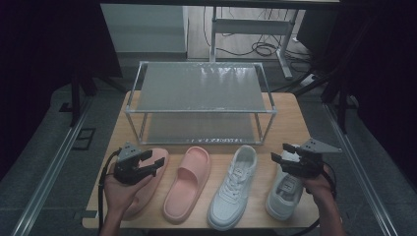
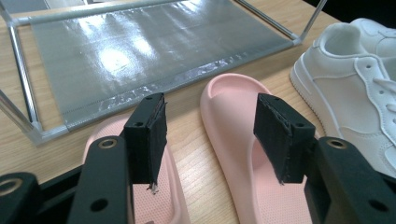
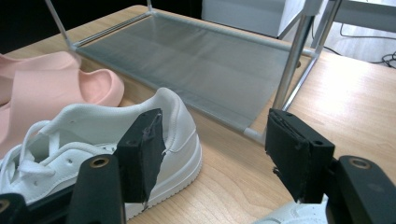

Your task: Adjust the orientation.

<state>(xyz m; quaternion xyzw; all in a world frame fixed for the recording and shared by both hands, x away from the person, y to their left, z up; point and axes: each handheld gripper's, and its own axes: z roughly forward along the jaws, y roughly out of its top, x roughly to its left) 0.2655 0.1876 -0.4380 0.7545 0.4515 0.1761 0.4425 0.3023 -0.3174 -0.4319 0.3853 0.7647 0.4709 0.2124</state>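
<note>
We count four shoes in a row on the wooden table (image 1: pixel 295 113), all in front of the two-tier shoe rack (image 1: pixel 199 88), which we take as our landmark: two pink foam slides and two white sneakers. Both rack shelves are bare.

Our left gripper (image 1: pixel 150 161) hovers over the outer pink slide (image 1: pixel 147 189), at the rack's front left corner; its jaws stand wide apart with nothing between them. In the left gripper view the left gripper (image 2: pixel 217 140) looks down on the gap between that outer pink slide (image 2: pixel 161 196) and the inner pink slide (image 2: pixel 247 140). Our right gripper (image 1: pixel 282 156) hangs over the outer white sneaker (image 1: pixel 285 189), at the rack's front right corner, jaws likewise spread and empty. The inner white sneaker (image 1: pixel 231 189) lies just beside it.

We judge the slides light, soft and springy, a little squashy under the pads; the strap or a side wall looks the surest hold. The sneakers seem heavier and stiffer, with smooth uppers that could slip, so we would pinch the padded heel collar or the tongue edge.
</note>
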